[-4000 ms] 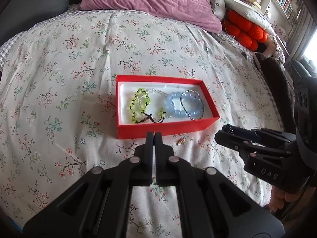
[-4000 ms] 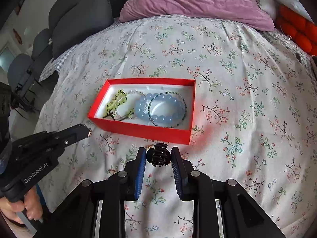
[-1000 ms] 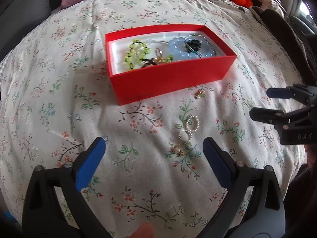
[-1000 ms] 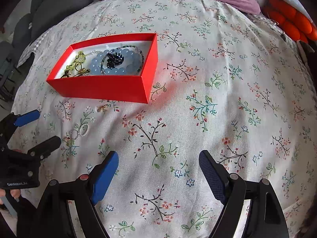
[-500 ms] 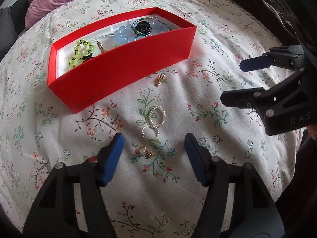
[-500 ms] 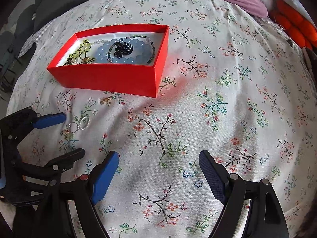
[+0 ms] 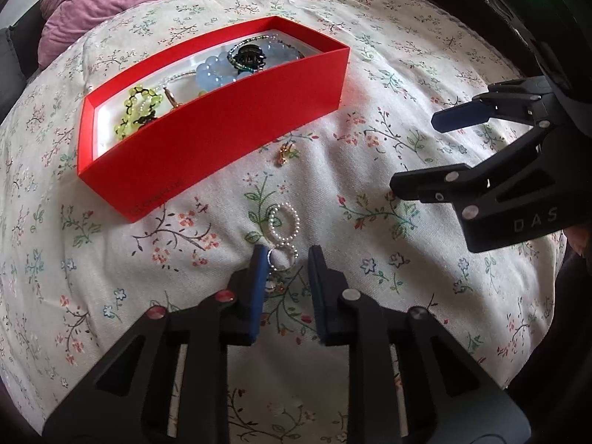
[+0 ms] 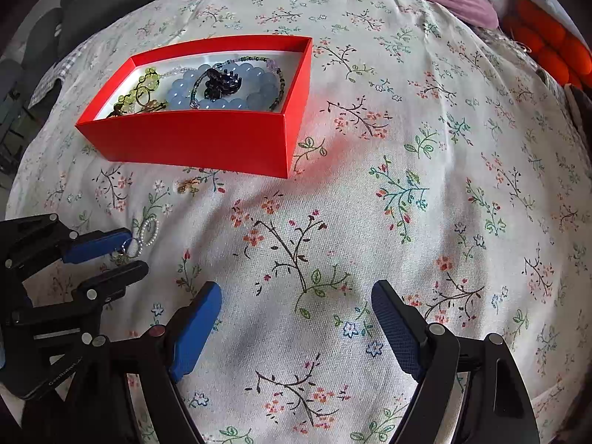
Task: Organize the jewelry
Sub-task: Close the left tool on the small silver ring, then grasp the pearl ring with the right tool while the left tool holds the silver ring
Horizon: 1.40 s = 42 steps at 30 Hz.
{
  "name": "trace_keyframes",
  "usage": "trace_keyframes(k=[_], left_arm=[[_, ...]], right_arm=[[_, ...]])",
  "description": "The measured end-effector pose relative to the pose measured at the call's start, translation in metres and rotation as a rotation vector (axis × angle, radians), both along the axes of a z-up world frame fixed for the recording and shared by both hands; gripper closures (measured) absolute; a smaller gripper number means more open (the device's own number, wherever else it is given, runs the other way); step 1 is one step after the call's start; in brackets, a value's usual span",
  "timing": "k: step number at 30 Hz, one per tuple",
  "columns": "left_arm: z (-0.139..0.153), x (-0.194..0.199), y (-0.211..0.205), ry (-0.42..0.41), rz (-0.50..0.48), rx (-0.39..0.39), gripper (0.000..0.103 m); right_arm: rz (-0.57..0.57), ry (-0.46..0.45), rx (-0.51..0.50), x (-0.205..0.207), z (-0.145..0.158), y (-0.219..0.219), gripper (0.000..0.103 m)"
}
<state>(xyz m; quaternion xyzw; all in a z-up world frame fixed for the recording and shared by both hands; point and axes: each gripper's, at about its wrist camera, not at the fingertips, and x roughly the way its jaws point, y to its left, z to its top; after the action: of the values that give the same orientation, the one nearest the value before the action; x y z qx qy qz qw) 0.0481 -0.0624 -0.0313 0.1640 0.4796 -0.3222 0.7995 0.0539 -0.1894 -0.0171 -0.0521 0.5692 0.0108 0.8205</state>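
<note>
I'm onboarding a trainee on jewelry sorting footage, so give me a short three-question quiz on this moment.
1. True or false: the black hair claw lies inside the red box.
2. What sits between the fingers of the left gripper? A) small silver ring B) gold earring C) green bead bracelet
3. Fill in: the right gripper holds ____ over the floral bedspread.

Key: 1 true. 2 A; the jaws have just been closing around it, with a gap still visible on one side. 3 nothing; its jaws stand wide open.
</note>
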Motion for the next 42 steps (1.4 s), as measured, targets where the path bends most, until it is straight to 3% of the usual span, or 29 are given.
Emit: trace_keyframes(k=[2,14,23,29,36,42], left_arm=[[0.001,0.001,0.003,0.004,0.006,-0.002,0.086],[0.015,0.000,0.027,-0.015,0.066,-0.040,0.087],[0.020,0.010,0.051,0.000,0.169,-0.038,0.087],[0.018,0.016,0.059,0.045,0.241,-0.039,0.087],[0.011,0.018,0.053,0.054,0.229,-0.008,0.087],[0.014,0.020,0.055,0.050,0.230,-0.016,0.087]], right_arm=[[0.005,-0.001,0.000,0.001,0.000,0.002,0.019],[0.055,-0.006,0.005,0.003,-0.006,0.014,0.019],[0.184,-0.057,-0.007,-0.003,-0.011,0.051,0.019],[0.309,-0.129,-0.077,-0.009,-0.021,0.077,0.019],[0.373,-0.171,-0.064,-0.009,-0.024,0.094,0.032],[0.423,-0.178,-0.055,-0.006,-0.025,0.105,0.052]])
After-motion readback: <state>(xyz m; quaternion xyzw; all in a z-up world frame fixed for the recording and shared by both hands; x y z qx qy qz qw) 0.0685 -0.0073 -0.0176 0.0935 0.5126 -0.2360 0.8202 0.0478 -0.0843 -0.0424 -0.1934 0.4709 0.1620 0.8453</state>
